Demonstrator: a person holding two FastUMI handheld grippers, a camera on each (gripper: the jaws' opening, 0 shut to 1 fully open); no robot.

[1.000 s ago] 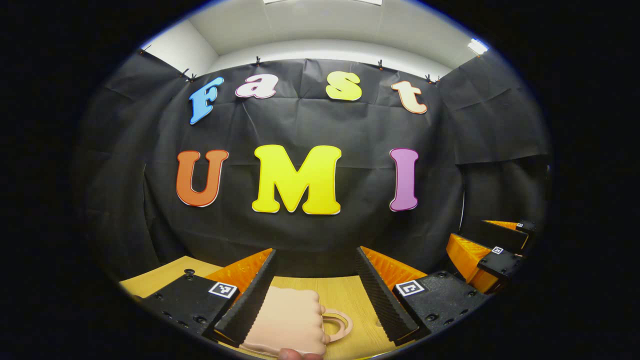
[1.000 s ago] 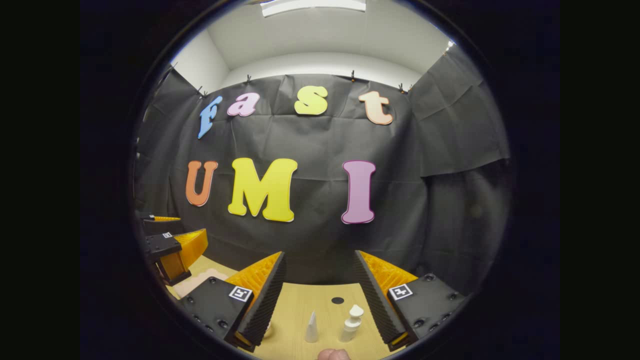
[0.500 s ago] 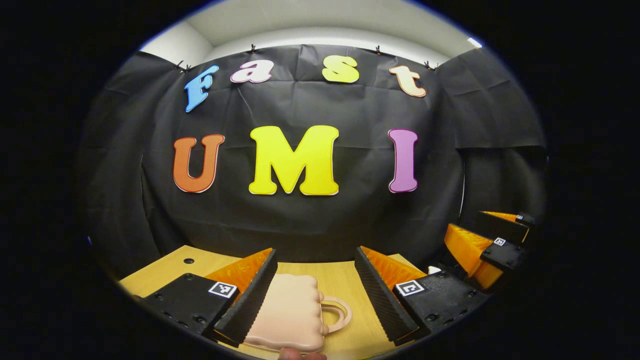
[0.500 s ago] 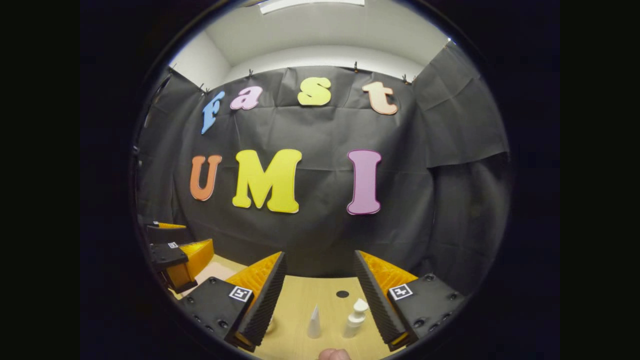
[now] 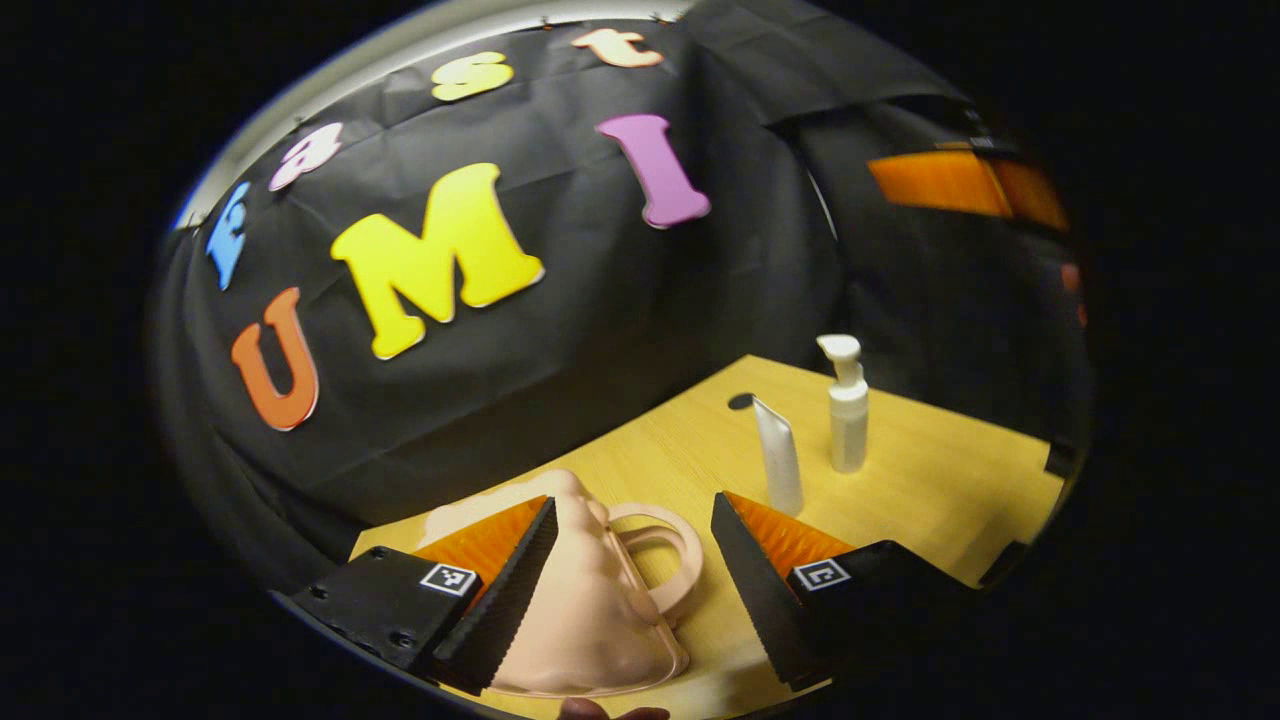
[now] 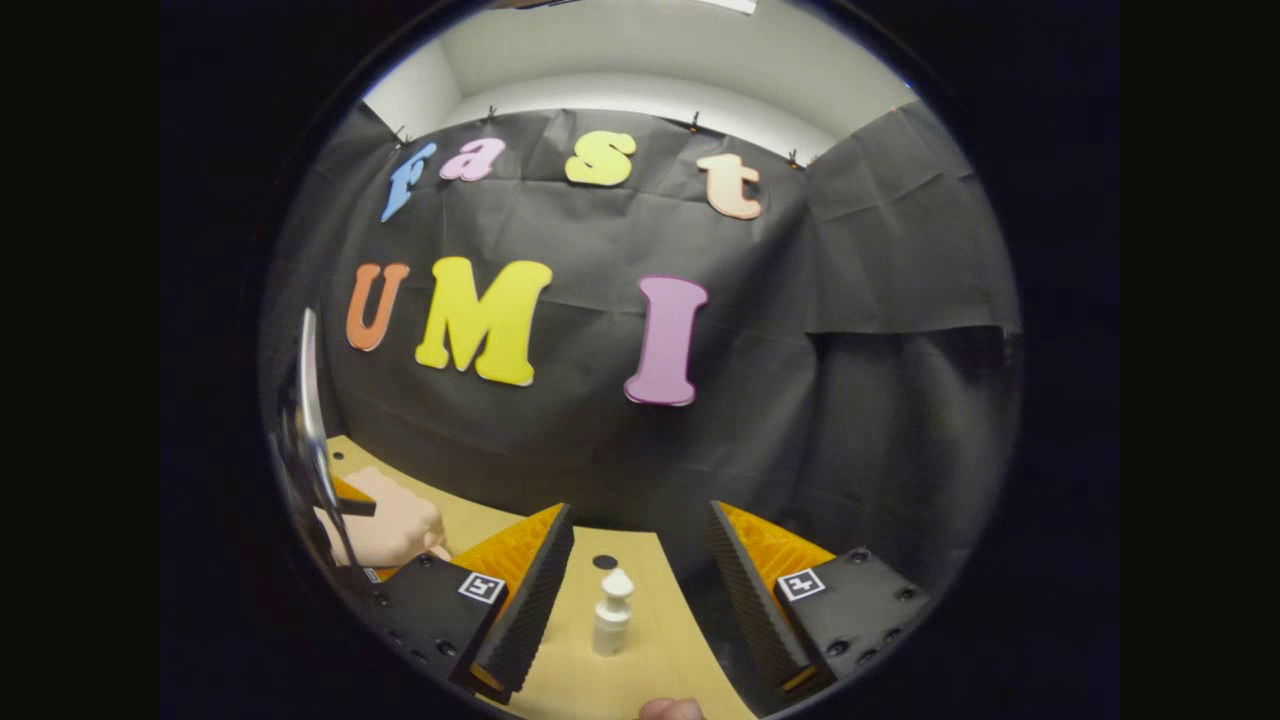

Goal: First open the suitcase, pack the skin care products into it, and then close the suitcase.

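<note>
Left claw (image 5: 632, 575): tilted since 0.5 s ago, held wide open, empty, over shut suitcase (image 5: 585, 610); opening judged imminent.

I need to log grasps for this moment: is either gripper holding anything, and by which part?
Nothing is held. The left gripper is open above the closed suitcase; the right gripper is open.

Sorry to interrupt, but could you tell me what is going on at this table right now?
A person holds a gripper in each hand. The left gripper, open, hangs over the closed pink suitcase on the wooden table. The right gripper, open too, faces the white pump bottle. A white tube stands beside that bottle. Nothing is packed yet.
</note>
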